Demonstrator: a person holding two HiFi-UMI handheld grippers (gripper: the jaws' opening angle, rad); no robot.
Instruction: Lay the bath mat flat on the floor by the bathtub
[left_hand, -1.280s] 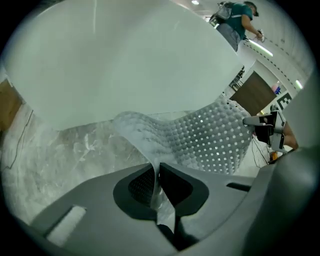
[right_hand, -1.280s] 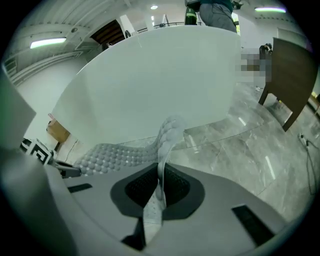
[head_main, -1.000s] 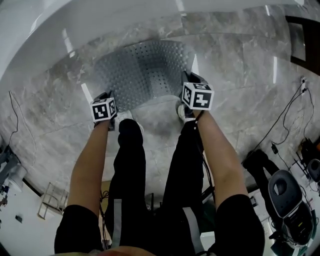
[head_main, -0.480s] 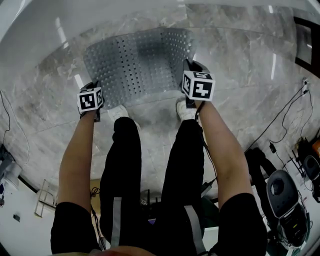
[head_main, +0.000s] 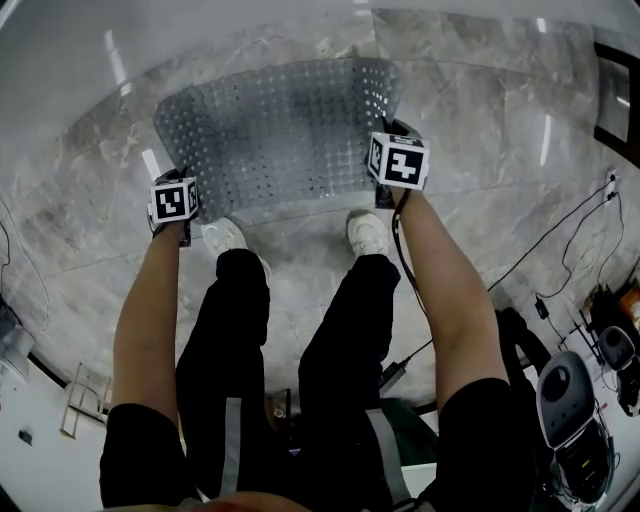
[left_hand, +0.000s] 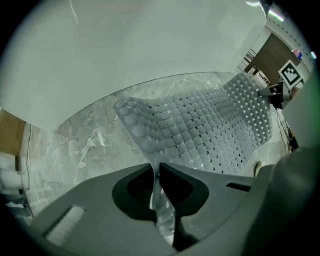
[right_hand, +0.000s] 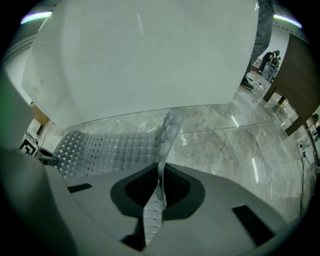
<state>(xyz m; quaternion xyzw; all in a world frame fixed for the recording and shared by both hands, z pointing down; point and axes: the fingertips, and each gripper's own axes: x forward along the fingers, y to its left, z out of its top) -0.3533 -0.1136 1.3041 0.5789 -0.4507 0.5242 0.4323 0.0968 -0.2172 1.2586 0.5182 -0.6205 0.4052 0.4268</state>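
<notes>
Two hand-held grippers hold a studded bath mat by its near corners, above a marble floor beside a white bathtub.

Closest in, behind both sets of jaws, the person's pale left shoe (head_main: 226, 238) and right shoe (head_main: 368, 232) stand on the grey marble floor (head_main: 480, 150). The left gripper (left_hand: 156, 170) has its jaws pressed together on the near left corner of the bath mat (head_main: 280, 130), with a strip of mat pinched between them. The right gripper (right_hand: 161, 182) has its jaws clamped the same way on the near right corner. The translucent grey mat, covered in holes, spreads between the two pairs of jaws and forward from them; it is raised at the jaws and sags lower farther out. Beyond its far edge, ahead of the jaws, rises the curved white wall of the bathtub (left_hand: 125, 45).
</notes>
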